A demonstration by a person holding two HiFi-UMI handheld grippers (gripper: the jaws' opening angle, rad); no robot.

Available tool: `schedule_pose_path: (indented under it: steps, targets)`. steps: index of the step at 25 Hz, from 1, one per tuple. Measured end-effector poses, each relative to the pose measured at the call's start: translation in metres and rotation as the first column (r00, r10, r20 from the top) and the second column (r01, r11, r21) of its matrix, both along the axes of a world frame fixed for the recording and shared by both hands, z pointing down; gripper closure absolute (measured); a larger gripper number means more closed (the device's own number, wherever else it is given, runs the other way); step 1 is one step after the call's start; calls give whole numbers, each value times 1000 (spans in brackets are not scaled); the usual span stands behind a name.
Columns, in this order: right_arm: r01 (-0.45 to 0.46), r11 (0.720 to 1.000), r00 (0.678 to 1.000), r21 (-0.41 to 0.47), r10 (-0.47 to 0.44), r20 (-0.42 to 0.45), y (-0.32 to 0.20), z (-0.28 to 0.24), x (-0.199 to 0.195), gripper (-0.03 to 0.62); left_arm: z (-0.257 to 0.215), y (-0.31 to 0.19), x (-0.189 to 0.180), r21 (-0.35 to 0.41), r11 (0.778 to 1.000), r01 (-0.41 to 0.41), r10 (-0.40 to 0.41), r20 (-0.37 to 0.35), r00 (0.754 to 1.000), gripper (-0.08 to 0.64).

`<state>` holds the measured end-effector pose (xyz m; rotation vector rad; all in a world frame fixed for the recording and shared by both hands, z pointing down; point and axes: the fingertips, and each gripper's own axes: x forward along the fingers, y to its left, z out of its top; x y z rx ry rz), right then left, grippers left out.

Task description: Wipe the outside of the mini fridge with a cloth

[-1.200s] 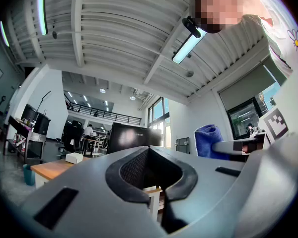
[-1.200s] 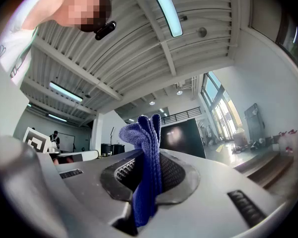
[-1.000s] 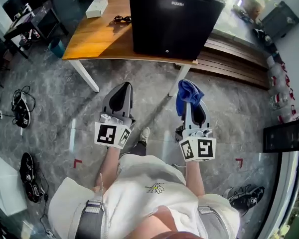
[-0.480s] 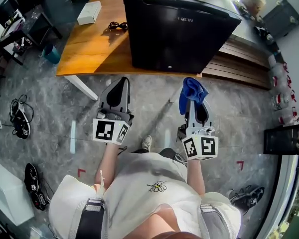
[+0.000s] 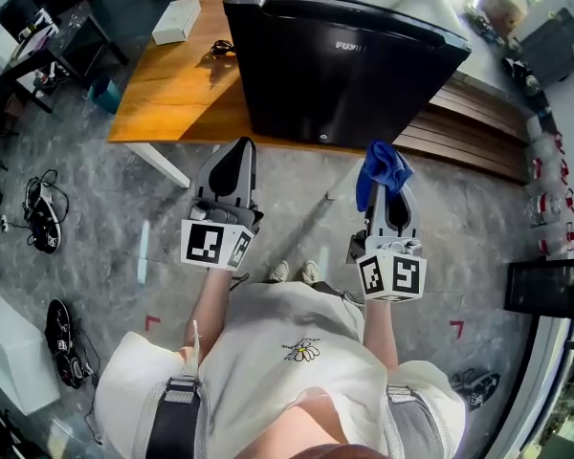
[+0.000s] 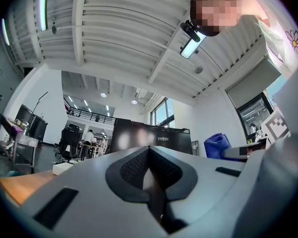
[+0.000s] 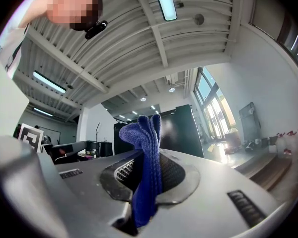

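Nearly at the mini fridge, cloth ready in the right gripper

Grips the blue cloth in the right gripper, jaws closed on a fold of it, with a bunched tuft standing proud past the tips, likely to give a soft pad for pressing on the panel. Carries the left gripper empty, jaws drawn together with nothing between them, level with the right and apart from it, probably free for steadying or simply out of the way. Faces the black fridge head-on, set on the wooden table near its front edge, door shut and glossy. Holds both grippers short of the table edge and clear of the door, so no wiping yet. Calls next for a reach forward and up, with the cloth tuft laid flat against the door before any stroke. Risks scraping hard jaw tips on the gloss if pressed too deep, or shedding the cloth if the pinch is shallow
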<state>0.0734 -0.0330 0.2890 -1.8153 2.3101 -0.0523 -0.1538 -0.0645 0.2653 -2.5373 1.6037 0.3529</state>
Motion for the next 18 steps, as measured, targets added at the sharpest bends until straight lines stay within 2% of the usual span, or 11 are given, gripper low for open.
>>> schedule_pose_path:
  steps: [5,7,11,14,18]
  targets:
    - [57,997,998,44,-55,-36,-23,-12,-14,531,-17,-9,21,41,999,-9,10,-43,999,555]
    - [92,993,995,74,-90,-31,-36,-23,-30,530,-19,-11,23,52,999,-13,15,-31,999,555]
    - [162,973,987,164,-159,-28,-77,-59,-82,529,-20,-14,13,72,997,7,-9,32,999,555]
    - [200,955,980,218,-192,-59,-112,-87,-132,529,-16,-13,-5,59,997,53,-54,22,998,555]
    - [201,949,973,244,-165,-159,-150,-114,-193,530,-11,-7,-39,45,990,131,-131,2,991,555]
